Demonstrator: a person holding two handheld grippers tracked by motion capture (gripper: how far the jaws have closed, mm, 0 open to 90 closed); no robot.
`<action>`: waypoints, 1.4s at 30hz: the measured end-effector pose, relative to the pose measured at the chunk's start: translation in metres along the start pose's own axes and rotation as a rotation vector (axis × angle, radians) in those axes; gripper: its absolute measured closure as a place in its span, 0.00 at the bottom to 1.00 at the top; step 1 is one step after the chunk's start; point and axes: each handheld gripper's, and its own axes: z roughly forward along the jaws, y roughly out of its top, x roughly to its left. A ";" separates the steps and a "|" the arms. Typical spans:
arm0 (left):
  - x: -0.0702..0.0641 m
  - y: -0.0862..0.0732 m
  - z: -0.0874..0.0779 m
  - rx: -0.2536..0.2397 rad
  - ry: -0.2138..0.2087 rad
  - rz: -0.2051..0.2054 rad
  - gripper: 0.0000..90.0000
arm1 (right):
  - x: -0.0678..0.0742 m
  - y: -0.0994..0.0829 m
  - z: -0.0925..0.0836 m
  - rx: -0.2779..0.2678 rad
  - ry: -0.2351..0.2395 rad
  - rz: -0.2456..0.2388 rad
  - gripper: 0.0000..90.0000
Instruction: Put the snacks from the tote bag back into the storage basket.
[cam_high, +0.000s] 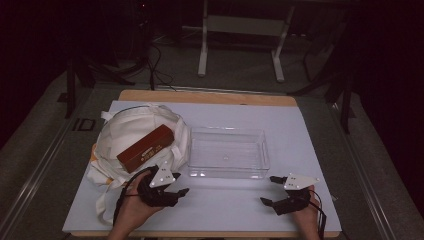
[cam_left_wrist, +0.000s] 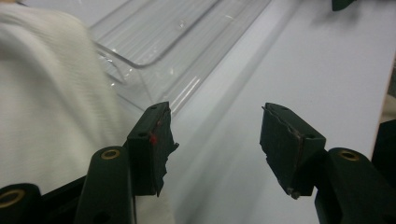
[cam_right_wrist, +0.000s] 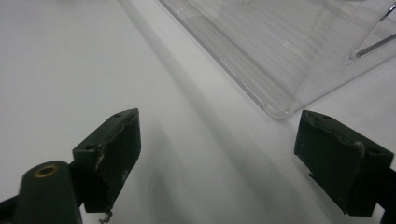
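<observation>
White table (cam_high: 310, 150); both grippers (cam_high: 172, 187) low, spread.

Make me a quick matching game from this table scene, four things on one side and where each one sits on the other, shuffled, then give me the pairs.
Things:
1. brown box
2. clear tray
3. left claw
4. white cloth bag

Places:
A. middle of the white mat, empty
B. open, near the table's front edge, just in front of the bag
C. lying on top of the bag
D. left part of the mat, beside the tray

Pairs: 1-C, 2-A, 3-B, 4-D
</observation>
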 end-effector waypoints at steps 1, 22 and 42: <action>0.001 0.001 -0.002 -0.001 0.002 -0.003 0.49 | 0.000 0.000 0.000 -0.003 -0.001 -0.001 0.16; 0.033 0.010 -0.041 0.009 0.062 0.006 0.49 | 0.002 0.000 0.000 0.001 -0.010 -0.009 0.16; 0.061 0.012 -0.062 0.038 0.099 -0.007 0.49 | 0.002 0.000 0.000 0.000 -0.014 -0.016 0.16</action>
